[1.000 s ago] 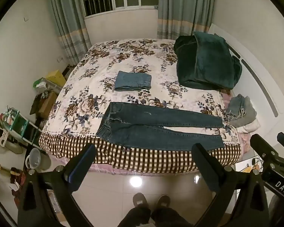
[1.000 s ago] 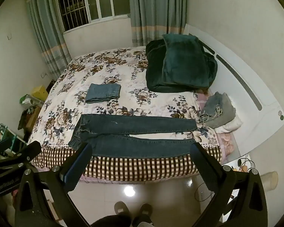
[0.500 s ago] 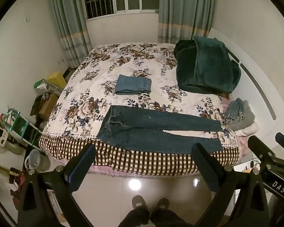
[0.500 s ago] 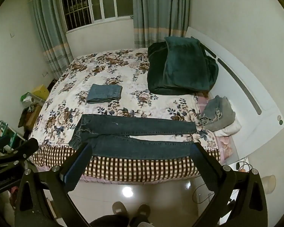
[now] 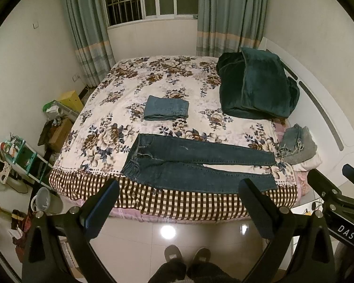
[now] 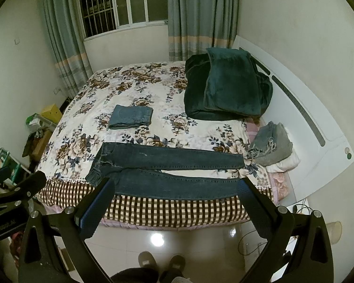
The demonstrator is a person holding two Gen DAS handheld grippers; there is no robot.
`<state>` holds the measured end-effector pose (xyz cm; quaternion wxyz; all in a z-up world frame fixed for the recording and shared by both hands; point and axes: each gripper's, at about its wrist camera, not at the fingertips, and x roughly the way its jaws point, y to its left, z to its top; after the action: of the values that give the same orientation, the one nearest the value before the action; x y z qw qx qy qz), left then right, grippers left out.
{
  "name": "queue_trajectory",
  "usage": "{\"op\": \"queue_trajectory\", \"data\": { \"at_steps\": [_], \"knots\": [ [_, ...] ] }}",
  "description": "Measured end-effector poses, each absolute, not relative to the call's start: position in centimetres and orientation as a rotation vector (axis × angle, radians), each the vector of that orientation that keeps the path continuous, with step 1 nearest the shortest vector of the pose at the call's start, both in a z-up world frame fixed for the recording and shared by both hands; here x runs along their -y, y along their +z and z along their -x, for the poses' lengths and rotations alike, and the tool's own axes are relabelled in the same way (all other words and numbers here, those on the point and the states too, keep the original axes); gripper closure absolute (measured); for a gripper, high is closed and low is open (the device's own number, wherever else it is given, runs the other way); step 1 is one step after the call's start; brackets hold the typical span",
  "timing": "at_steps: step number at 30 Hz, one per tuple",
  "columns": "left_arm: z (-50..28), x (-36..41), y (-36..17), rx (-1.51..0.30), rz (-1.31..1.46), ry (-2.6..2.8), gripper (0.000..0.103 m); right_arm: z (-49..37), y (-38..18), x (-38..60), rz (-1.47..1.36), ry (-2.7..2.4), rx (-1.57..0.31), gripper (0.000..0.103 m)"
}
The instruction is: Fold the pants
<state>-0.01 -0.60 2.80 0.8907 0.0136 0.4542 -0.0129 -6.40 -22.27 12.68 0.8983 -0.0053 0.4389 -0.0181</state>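
The near edge of the dark jeans (image 5: 195, 165) is partly hidden behind the fingers of the right gripper (image 6: 174, 202), whose jaws stand wide apart and hold nothing. The left gripper (image 5: 177, 205) is likewise spread and empty, well short of the bed (image 5: 134, 82). The jeans lie flat along the bed's front edge, waistband to the left. Beyond them sit a folded pair of jeans (image 5: 166, 108), a green blanket (image 5: 257, 87) and a grey clothes pile (image 5: 299, 143). Slippered feet (image 5: 186, 257) stand on the tiled floor below.
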Motion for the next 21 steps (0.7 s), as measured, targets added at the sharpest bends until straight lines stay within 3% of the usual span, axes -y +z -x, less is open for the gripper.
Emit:
{"op": "queue_trajectory", "data": {
  "at_steps": [21],
  "knots": [
    [0.12, 0.39, 3.81, -0.916, -0.021, -0.029, 0.0, 6.57, 13.31, 22.57, 0.016, -0.037, -0.901, 0.0]
  ]
}}
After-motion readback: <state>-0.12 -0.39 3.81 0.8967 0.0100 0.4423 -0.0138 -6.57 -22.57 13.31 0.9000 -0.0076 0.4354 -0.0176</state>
